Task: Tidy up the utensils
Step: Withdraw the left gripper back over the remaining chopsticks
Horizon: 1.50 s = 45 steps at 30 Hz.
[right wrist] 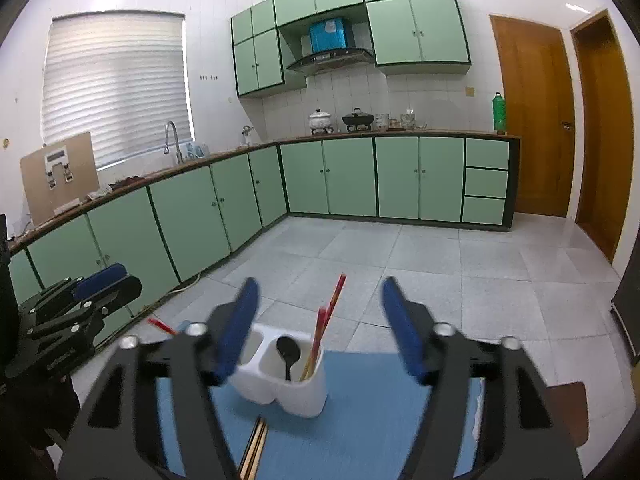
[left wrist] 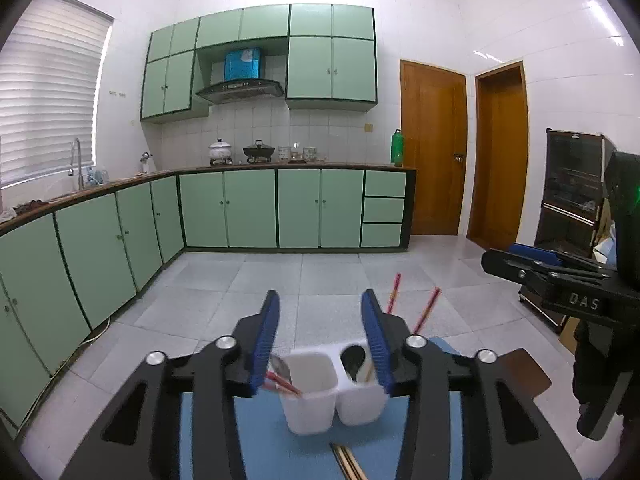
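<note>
A white two-compartment utensil holder [left wrist: 316,400] [right wrist: 298,394] stands on a blue mat [left wrist: 280,436] [right wrist: 360,412]. Its right compartment holds a black spoon [right wrist: 289,352] [left wrist: 352,360] and red chopsticks [right wrist: 328,316] [left wrist: 426,310]. Its left compartment looks empty. More red chopsticks and a metal spoon [left wrist: 280,376] lie left of the holder. A wooden pair of chopsticks [left wrist: 346,462] [right wrist: 254,450] lies on the mat in front of it. My left gripper [left wrist: 320,304] is open and empty above the holder. My right gripper [right wrist: 320,292] is open and empty above it too.
The mat lies on a brown table [left wrist: 524,368] [right wrist: 568,404]. Green kitchen cabinets [left wrist: 280,208] run along the far and left walls. Two wooden doors [left wrist: 432,148] stand at the right. A dark shelf unit [left wrist: 572,188] is at the far right. The floor is grey tile.
</note>
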Each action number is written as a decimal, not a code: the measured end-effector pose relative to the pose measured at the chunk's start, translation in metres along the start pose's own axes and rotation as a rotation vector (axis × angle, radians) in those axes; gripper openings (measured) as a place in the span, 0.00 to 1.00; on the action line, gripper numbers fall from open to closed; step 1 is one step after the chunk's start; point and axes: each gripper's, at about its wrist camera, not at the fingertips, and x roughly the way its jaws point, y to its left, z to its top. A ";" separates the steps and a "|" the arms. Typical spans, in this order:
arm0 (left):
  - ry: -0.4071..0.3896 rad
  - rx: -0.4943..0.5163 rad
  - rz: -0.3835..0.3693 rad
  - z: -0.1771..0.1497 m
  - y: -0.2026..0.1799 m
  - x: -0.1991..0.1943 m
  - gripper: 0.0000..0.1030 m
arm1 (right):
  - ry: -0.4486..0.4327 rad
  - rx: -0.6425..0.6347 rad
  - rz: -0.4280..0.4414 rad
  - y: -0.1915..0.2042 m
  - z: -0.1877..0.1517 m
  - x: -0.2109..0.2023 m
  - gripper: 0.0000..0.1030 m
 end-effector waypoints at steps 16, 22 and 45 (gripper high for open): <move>0.312 -0.095 0.041 -0.180 -0.009 -0.047 0.55 | 0.251 0.009 -0.013 0.042 -0.187 -0.045 0.84; 0.400 -0.120 0.070 -0.222 -0.009 -0.044 0.55 | 0.338 -0.009 -0.029 0.059 -0.234 -0.042 0.80; 0.486 -0.134 0.087 -0.244 -0.010 -0.040 0.55 | 0.507 -0.106 0.034 0.092 -0.268 -0.031 0.44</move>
